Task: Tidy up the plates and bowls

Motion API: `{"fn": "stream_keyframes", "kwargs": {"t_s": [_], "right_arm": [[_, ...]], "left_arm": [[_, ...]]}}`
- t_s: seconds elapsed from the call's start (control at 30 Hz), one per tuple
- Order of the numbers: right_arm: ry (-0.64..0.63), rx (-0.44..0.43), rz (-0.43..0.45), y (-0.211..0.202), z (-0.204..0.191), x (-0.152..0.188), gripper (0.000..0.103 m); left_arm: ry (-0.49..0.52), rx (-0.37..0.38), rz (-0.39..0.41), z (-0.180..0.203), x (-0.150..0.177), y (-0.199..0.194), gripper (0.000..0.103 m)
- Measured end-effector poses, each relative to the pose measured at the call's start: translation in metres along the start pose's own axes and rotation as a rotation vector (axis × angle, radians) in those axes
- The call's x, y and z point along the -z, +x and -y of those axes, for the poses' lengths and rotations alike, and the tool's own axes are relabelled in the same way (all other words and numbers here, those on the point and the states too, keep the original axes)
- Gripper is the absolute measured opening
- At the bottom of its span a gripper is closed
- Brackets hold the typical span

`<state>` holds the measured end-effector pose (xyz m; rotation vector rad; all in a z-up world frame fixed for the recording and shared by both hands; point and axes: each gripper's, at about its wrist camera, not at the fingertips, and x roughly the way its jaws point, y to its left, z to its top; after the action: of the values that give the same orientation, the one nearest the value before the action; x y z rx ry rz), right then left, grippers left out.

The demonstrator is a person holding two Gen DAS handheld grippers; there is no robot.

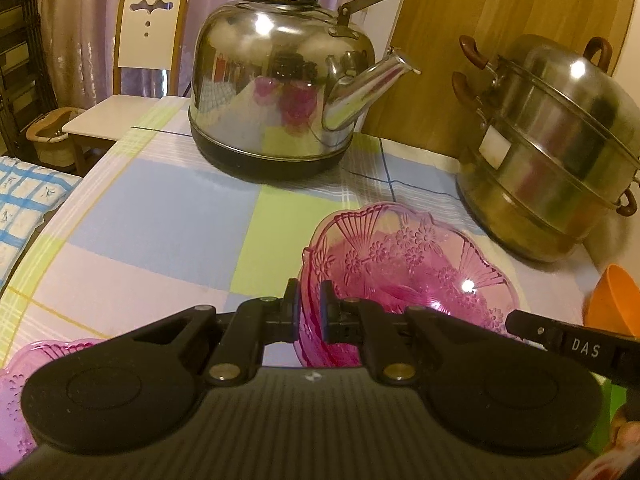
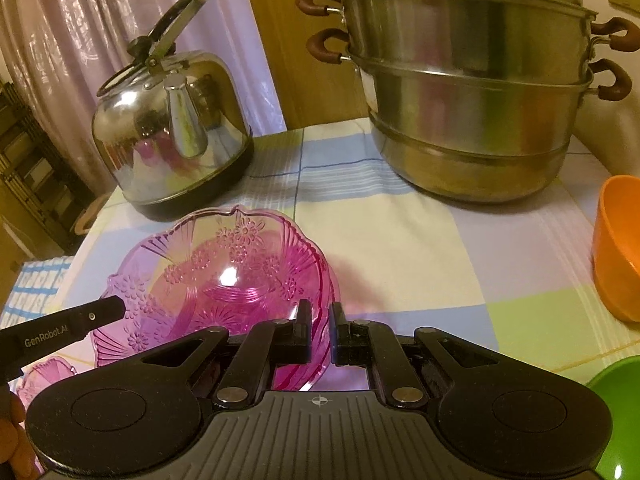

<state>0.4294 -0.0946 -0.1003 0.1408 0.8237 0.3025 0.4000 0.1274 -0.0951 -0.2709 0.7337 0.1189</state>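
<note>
A clear pink patterned bowl [image 1: 404, 280] is held tilted above the checked tablecloth. My left gripper [image 1: 309, 294] is shut on its left rim. My right gripper [image 2: 321, 314] is shut on its right rim; the bowl also shows in the right wrist view [image 2: 224, 276]. A second pink dish [image 1: 16, 384] lies on the cloth at the near left, and shows in the right wrist view [image 2: 44, 372] too. An orange bowl [image 2: 618, 248] stands at the right. A green bowl [image 2: 616, 408] is at the near right edge.
A steel kettle [image 1: 280, 92] stands at the back of the table. A stacked steel steamer pot [image 2: 472, 92] stands at the back right. A white chair [image 1: 136, 72] and a basket [image 1: 52, 136] are beyond the table's left edge.
</note>
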Motion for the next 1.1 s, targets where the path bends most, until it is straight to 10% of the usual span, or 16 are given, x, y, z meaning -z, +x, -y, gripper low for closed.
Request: {"fn": "stream_keyframes", "kwargs": {"t_s": [0.73, 0.83, 0.97, 1.1], "right_arm": [[-0.045, 0.018, -0.003, 0.022, 0.002, 0.005, 0.008], [-0.061, 0.005, 0.008, 0.022, 0.000, 0.006, 0.009], [-0.050, 0.001, 0.028, 0.021, 0.002, 0.007, 0.048], [-0.037, 0.005, 0.041, 0.019, 0.004, 0.006, 0.051]], "left_arm": [[0.033, -0.020, -0.033, 0.001, 0.005, 0.030, 0.009], [0.014, -0.036, -0.024, -0.002, 0.004, 0.029, 0.034], [-0.003, -0.036, -0.010, -0.006, 0.002, 0.026, 0.036], [-0.005, -0.030, 0.000, -0.006, 0.001, 0.023, 0.036]]}}
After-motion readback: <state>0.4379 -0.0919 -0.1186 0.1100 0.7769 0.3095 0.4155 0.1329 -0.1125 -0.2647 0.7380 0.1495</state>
